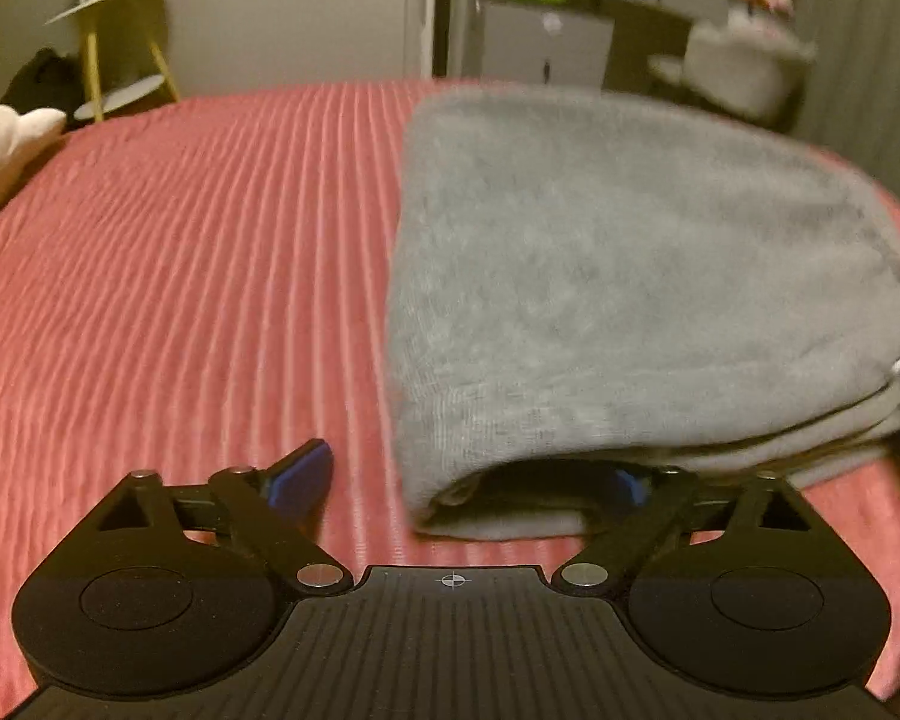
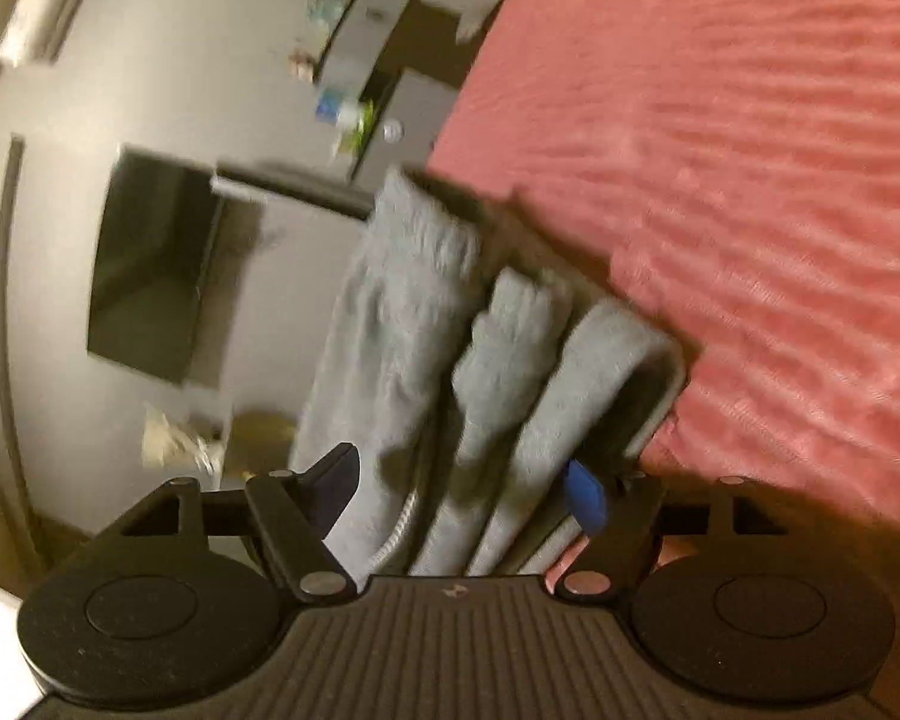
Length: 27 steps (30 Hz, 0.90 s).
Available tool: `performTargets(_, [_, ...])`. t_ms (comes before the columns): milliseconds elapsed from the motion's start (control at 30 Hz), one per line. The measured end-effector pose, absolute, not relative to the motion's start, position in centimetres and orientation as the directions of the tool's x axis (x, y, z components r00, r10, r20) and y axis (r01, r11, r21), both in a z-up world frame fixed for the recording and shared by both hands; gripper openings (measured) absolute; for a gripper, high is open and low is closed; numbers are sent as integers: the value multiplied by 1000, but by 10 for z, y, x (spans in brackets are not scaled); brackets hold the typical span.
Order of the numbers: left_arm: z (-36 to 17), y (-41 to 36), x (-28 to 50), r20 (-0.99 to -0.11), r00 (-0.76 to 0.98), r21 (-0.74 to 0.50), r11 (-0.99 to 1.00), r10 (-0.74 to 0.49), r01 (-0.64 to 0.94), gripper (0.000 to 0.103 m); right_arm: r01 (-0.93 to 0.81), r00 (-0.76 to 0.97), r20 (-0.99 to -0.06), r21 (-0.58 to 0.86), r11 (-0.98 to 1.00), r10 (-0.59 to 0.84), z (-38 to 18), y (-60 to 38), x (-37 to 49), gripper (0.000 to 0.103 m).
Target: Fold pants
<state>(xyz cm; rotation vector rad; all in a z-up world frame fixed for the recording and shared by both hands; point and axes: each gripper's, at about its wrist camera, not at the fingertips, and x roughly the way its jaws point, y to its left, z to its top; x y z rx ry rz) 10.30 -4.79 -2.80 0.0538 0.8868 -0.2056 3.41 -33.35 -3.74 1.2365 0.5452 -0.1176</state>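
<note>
The gray pants [image 1: 618, 276] lie folded in a thick stack on the red bed [image 1: 180, 276], the left gripper [image 1: 468, 480] wide open and holding nothing, the right gripper [image 2: 468, 486] around the layers, so pull away slowly and keep the stack neat.

- The folded grey fleece pants [image 1: 630, 276] lie on the red ribbed bedspread [image 1: 198, 276], toward its right side.
- A small yellow-legged side table [image 1: 120, 48] stands behind the bed at left.
- A grey cabinet [image 1: 540, 42] stands behind the bed at right.
</note>
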Motion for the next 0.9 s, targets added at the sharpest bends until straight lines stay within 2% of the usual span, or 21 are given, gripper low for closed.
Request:
performTargets(33, [-29,-40,107,-773,613,-61,981,-162,183,98,398,861,-477,848,350,178,-39,-337,36,66])
performTargets(100, [-26,-19,112,-767,623,-119,988,-152,95,96,456,867,-498,817,353,33,-35,-350,28,53])
performTargets(133, [-23,-10,112,-767,617,-160,983,-179,87,93,462,868,-496,825,326,25,-36,-357,25,52])
performTargets(233, [-12,2,109,-772,570,-233,960,-281,157,89,472,865,-500,843,257,51,-36,-362,16,56])
performTargets(267, [-5,3,105,-761,567,-251,949,-315,191,88,487,854,-520,817,310,29,-28,-356,12,66])
performTargets(300, [3,3,101,-748,561,-275,935,-354,222,88,506,840,-542,770,390,-20,-15,-347,6,69])
performTargets(367, [23,10,96,-695,540,-385,881,-474,276,90,502,842,-533,715,486,-86,6,-340,8,69])
performTargets(433, [42,19,93,-601,513,-515,788,-612,337,98,479,861,-495,708,518,-120,26,-336,5,69])
performTargets(467, [50,20,98,-568,526,-542,768,-633,340,98,444,880,-460,714,541,-116,35,-335,8,69])
performTargets(533, [59,13,113,-566,565,-518,793,-600,321,99,360,908,-415,701,616,-58,46,-326,14,67])
performTargets(600, [58,-4,134,-600,592,-451,839,-537,304,99,276,915,-404,652,706,16,54,-310,37,51])
performTargets(667, [42,-27,156,-645,561,-419,854,-519,307,99,218,897,-432,612,760,91,51,-297,65,43])
performTargets(733, [8,-40,173,-727,453,-404,855,-516,327,94,261,847,-519,597,759,117,28,-298,94,40])
performTargets(767, [-10,-45,174,-770,438,-344,880,-464,329,78,306,815,-572,567,765,98,16,-300,97,13])
performTargets(800, [-18,-49,169,-780,468,-256,894,-416,368,79,360,781,-622,525,771,59,1,-305,99,0])
performTargets(833, [-14,-53,163,-768,497,-184,883,-404,433,79,364,781,-622,535,762,64,-7,-313,94,0])
performTargets(900, [3,-60,148,-766,556,-32,884,-322,467,81,332,804,-578,629,703,137,-13,-330,78,0])
